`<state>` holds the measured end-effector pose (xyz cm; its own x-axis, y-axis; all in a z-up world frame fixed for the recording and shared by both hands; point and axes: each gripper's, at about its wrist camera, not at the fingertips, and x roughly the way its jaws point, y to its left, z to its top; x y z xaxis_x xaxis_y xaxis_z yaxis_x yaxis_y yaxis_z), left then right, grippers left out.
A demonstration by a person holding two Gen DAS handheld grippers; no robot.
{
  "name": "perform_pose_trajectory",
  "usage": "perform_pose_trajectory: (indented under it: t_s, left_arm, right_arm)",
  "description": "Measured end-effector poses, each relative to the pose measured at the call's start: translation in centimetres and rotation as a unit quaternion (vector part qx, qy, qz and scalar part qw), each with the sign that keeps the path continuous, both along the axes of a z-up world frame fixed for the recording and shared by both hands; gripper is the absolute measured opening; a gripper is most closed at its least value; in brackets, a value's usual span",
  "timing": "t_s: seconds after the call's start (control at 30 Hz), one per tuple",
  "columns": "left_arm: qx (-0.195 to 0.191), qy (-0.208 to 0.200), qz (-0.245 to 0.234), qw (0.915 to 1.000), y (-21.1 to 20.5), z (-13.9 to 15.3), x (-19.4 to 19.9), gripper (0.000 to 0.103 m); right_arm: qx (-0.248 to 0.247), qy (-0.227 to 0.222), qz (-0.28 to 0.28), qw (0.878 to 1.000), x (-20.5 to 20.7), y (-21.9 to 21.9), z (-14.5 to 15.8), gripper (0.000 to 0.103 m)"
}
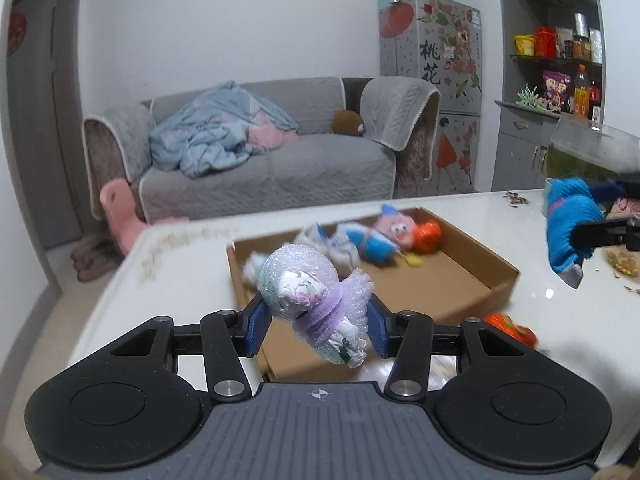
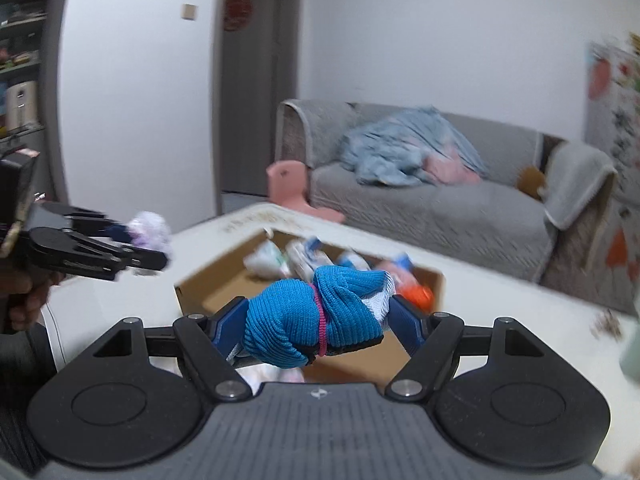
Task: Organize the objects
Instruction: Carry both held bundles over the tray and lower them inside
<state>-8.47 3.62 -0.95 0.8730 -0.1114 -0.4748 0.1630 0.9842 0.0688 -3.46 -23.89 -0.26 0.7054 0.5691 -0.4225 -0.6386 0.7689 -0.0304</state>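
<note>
- The left hand-held gripper (image 1: 316, 322) is closed on a lavender-and-white sock bundle (image 1: 312, 300), its blue pads pressing both flanks; the bundle rides above the near rim of the cardboard box (image 1: 460, 280), clear of the bench (image 1: 180, 272).
- The right hand-held gripper (image 2: 316, 322) is clamped on a blue knitted sock roll (image 2: 312, 320) bound by a pink band; the roll's long axis runs across the jaws, left to right.
- The box lies straight ahead of and below both grippers. It already holds several bundles along its far wall: a pink one, a blue-and-white one, white ones and an orange foil-like ball (image 1: 426, 234).
- The bare cardboard floor sits in the near half of the box, right under the left bundle, so the left gripper looks nearer to a drop; the right one, seen off to the side in the left view, seems to have farther to travel inward.
- Another orange item (image 1: 510, 328) rests on the bench outside the box, not yet sorted.
</note>
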Motion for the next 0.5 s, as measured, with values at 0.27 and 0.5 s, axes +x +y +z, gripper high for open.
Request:
perform_pose_trajectory:
  t_s: [0.27,0.5]
  left_arm:
    - [0.000,0.033,-0.028,0.9991,1.1,-0.8,6.7,0.056]
    - [0.003,0.084,-0.034,0.9959,1.7,-3.6,11.8,0.056]
  right_arm:
    - [-0.036,-0.004,0.081,0.996,6.6,6.3,-0.1,0.073]
    - [-0.147,-0.015,0.127,0.981,10.8,13.2,-3.7,0.073]
